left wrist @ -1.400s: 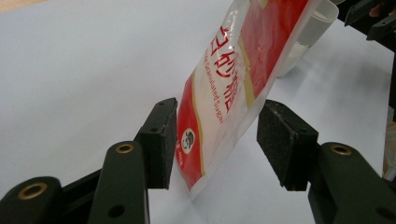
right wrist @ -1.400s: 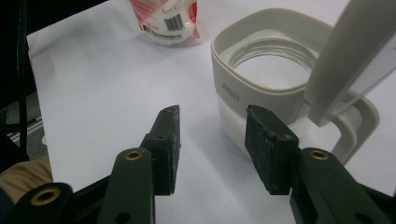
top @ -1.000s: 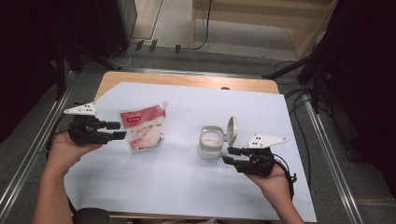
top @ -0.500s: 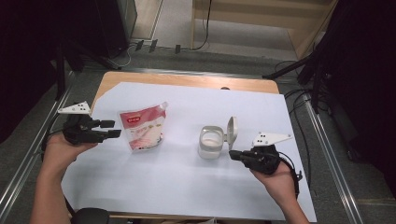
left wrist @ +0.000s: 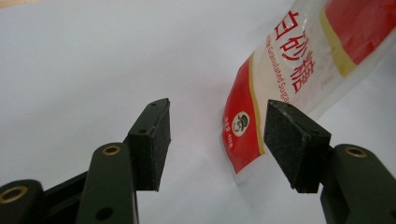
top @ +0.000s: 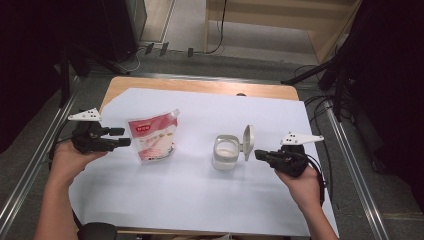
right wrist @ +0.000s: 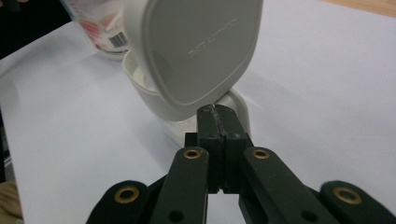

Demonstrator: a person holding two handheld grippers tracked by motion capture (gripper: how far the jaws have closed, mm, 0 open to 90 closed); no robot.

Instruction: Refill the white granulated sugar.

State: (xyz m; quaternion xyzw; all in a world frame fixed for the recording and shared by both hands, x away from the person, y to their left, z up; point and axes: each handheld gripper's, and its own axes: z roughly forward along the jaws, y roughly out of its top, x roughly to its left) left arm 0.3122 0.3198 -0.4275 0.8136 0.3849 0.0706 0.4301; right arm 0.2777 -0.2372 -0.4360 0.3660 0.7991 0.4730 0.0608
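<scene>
Red-white pouch [left wrist: 299, 70], "Granulated Sugar" lettering

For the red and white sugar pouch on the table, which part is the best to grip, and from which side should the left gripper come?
Probably the near side edge of the sugar pouch, approached level from the left, where the left gripper already faces it with open jaws. The pouch is flat and thin there, so the pads could likely close across it.

High view overlooks table [top: 200, 200]; tool views sit close, low.
</scene>
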